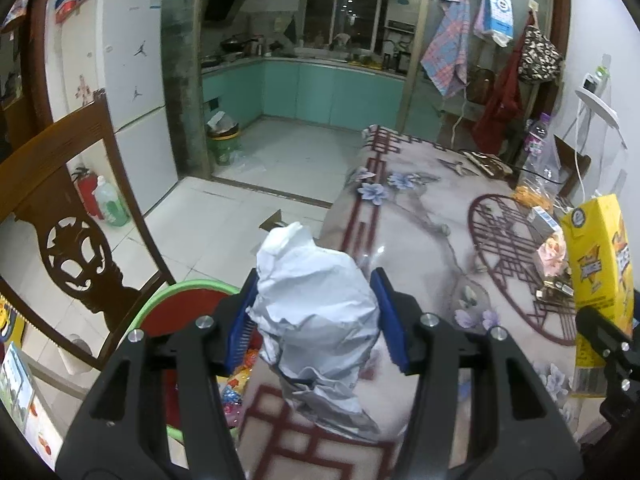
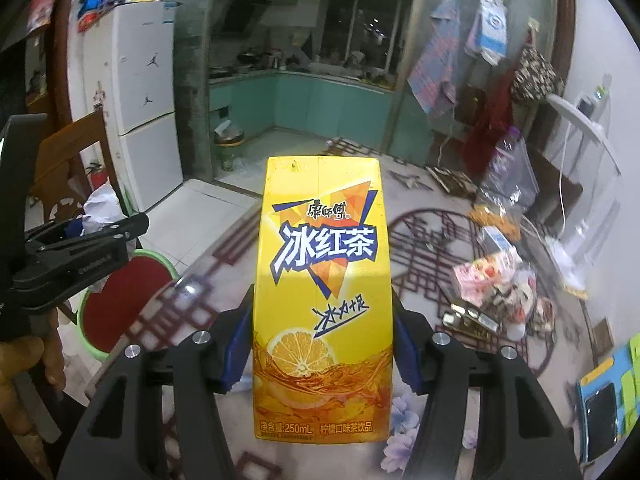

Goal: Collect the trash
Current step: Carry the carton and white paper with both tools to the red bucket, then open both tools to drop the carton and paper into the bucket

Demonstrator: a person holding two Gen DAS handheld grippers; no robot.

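Over the near left corner of the floral-clothed table, the left gripper clamps a crumpled white paper wad, beside a red, green-rimmed round bin on open tiled floor. Further right, the right gripper grips an upright yellow iced-tea carton above bare tablecloth.
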